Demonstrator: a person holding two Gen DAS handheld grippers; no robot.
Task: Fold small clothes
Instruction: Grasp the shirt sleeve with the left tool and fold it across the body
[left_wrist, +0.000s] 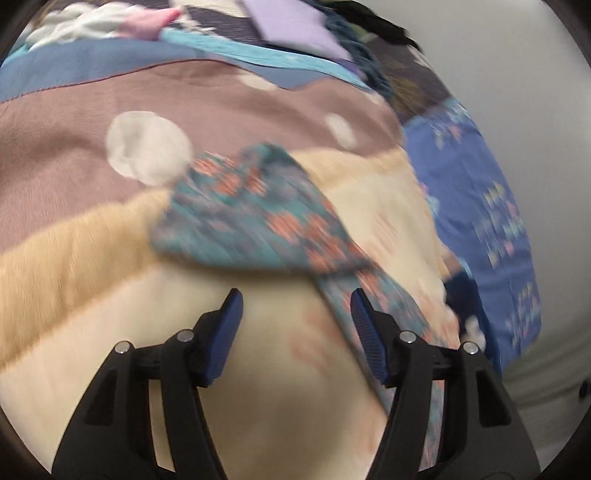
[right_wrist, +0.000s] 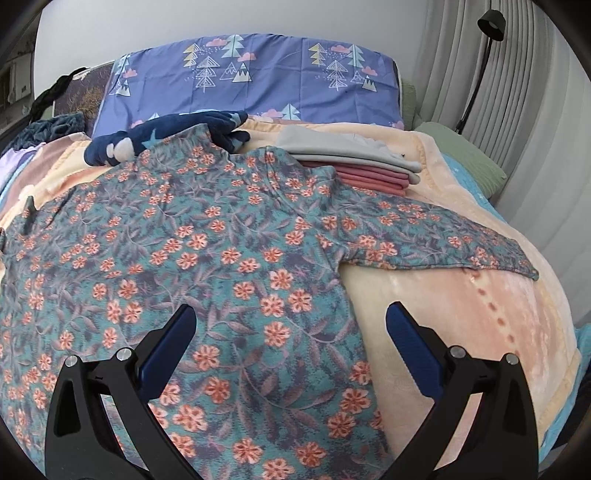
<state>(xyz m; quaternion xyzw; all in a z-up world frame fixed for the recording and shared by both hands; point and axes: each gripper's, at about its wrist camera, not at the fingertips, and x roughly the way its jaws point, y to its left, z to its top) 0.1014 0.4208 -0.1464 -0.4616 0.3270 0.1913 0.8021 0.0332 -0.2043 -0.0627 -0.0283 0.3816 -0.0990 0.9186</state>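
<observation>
A small teal long-sleeved top with orange flowers (right_wrist: 207, 258) lies flat on the blanket, one sleeve (right_wrist: 443, 236) stretched out to the right. My right gripper (right_wrist: 291, 317) is open and empty, over the top's right side edge. In the blurred left wrist view the other sleeve (left_wrist: 255, 214) lies across the blanket, running under the right finger. My left gripper (left_wrist: 295, 299) is open and empty just short of that sleeve.
A stack of folded grey and pink clothes (right_wrist: 354, 162) and a navy plush garment (right_wrist: 166, 136) lie behind the top. A blue tree-print pillow (right_wrist: 258, 74) is at the headboard. A pile of loose clothes (left_wrist: 155, 22) lies on the cream and mauve blanket (left_wrist: 74, 155).
</observation>
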